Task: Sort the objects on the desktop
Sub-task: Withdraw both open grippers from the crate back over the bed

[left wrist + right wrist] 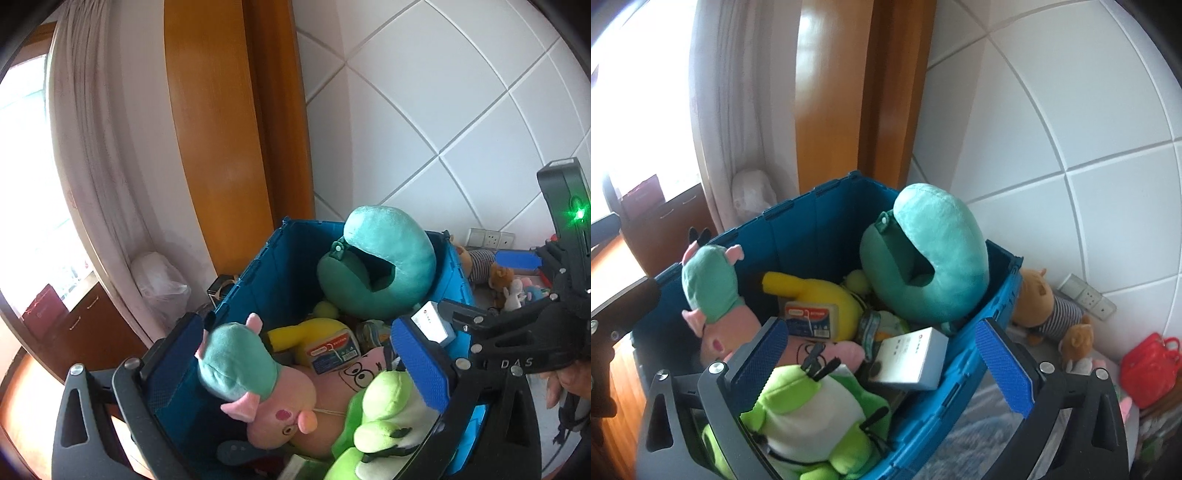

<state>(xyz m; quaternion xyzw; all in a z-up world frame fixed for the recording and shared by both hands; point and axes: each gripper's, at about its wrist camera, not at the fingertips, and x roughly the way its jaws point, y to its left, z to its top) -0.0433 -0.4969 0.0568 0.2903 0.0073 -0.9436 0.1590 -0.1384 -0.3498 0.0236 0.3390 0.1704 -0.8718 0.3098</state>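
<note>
- One blue crate (273,280) stands by the tiled wall (443,110) and a wooden door frame (221,129); its rim is open on top.
- Inside the crate: one teal neck pillow (380,258) leaning on the far right wall and rising above the rim, one pink pig plush (258,391) in a teal hat against the left wall, one yellow plush (306,334), one small plastic box (332,352) with a red label lying on the yellow plush, one pink star plush (354,380) with drawn glasses, one green-and-white plush (388,417) at the near edge.
- One white box (912,356) lies tilted against the crate's right wall, by the pillow's base.
- Left gripper (299,369): its two blue-padded fingers are spread wide and hold nothing, hanging over the crate's near part; the pig plush and green plush show between them.
- Right gripper (882,363): fingers likewise spread apart and empty, one over the crate's inside and one outside its right wall.
- The crate is nearly full; free room is left only along the far left wall.
- Outside, right of the crate: one striped bear plush (1045,310), a smaller brown plush (1078,341), one red bag (1148,365), a wall socket (1086,295).
- A hand (565,384) grips the right gripper's handle at the left view's right edge.
</note>
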